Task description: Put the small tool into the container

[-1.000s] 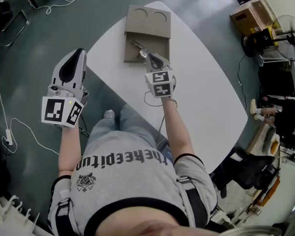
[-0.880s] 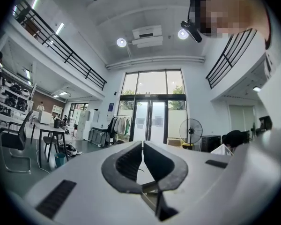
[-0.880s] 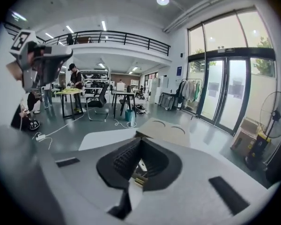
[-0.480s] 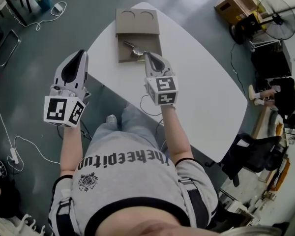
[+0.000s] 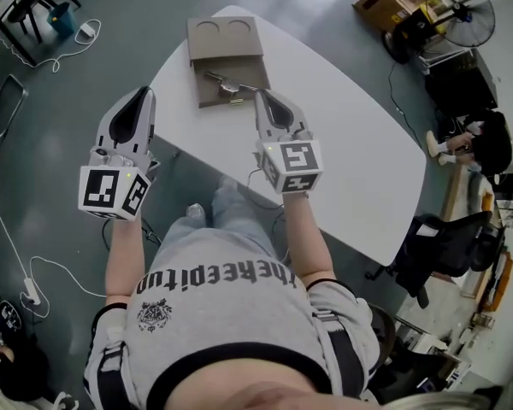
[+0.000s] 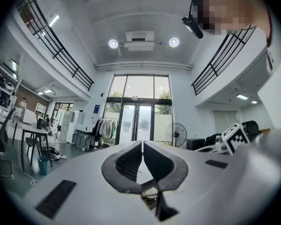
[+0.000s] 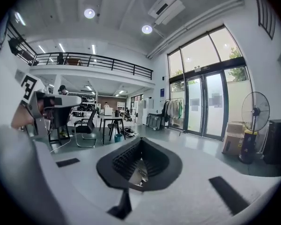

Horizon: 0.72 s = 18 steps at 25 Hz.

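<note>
A brown cardboard container [image 5: 225, 34] with two round recesses sits at the far end of the white table [image 5: 350, 143]. A small metal tool [image 5: 223, 83] lies in its open near compartment. In the head view my right gripper [image 5: 262, 98] hovers just right of the container's near corner, shut and holding nothing. Off the table's left edge, over the floor, my left gripper [image 5: 140, 95] is also shut and bare. Both gripper views point up into the room: the left gripper [image 6: 142, 142] and the right gripper [image 7: 140, 140] each show their pads meeting.
A standing fan [image 5: 460, 7] and a cardboard box [image 5: 385, 2] are beyond the table at the far right. A black office chair [image 5: 436, 246] stands at its right side. Cables [image 5: 68, 49] trail over the floor on the left.
My right gripper has drawn back from the container's compartment toward the person. The tool stays lying in the compartment. The left gripper has barely moved.
</note>
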Each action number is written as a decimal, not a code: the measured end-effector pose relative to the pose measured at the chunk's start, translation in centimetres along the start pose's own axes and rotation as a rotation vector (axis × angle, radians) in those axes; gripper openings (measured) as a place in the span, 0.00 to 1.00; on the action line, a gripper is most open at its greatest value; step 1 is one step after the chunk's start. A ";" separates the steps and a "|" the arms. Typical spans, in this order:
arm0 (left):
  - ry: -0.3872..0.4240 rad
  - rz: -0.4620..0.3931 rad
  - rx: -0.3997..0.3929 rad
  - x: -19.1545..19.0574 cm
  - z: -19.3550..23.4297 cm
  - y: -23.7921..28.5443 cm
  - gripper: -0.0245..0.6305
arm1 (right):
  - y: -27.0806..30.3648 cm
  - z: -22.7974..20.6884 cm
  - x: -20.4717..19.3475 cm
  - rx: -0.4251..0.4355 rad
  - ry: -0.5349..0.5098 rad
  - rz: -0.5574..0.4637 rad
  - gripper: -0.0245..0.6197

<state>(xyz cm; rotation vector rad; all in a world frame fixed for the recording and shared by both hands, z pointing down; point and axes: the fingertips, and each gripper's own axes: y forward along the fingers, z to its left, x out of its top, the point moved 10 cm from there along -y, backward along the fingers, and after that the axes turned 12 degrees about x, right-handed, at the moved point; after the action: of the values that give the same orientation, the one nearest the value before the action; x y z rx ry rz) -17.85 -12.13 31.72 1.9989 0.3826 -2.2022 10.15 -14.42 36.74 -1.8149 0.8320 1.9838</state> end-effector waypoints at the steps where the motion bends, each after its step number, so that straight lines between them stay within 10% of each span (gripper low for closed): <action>1: 0.000 -0.005 -0.008 0.0 -0.1 -0.1 0.06 | -0.4 0.2 0.3 -0.006 -0.002 -0.010 0.04; 18: -0.023 -0.039 -0.082 0.4 -1.2 -1.1 0.06 | -5.3 2.9 2.9 -0.070 -0.015 -0.152 0.04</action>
<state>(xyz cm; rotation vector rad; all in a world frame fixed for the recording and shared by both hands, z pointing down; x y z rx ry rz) -17.07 -10.70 31.37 1.9390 0.5049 -2.1922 10.61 -8.90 32.91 -1.8398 0.6076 1.9497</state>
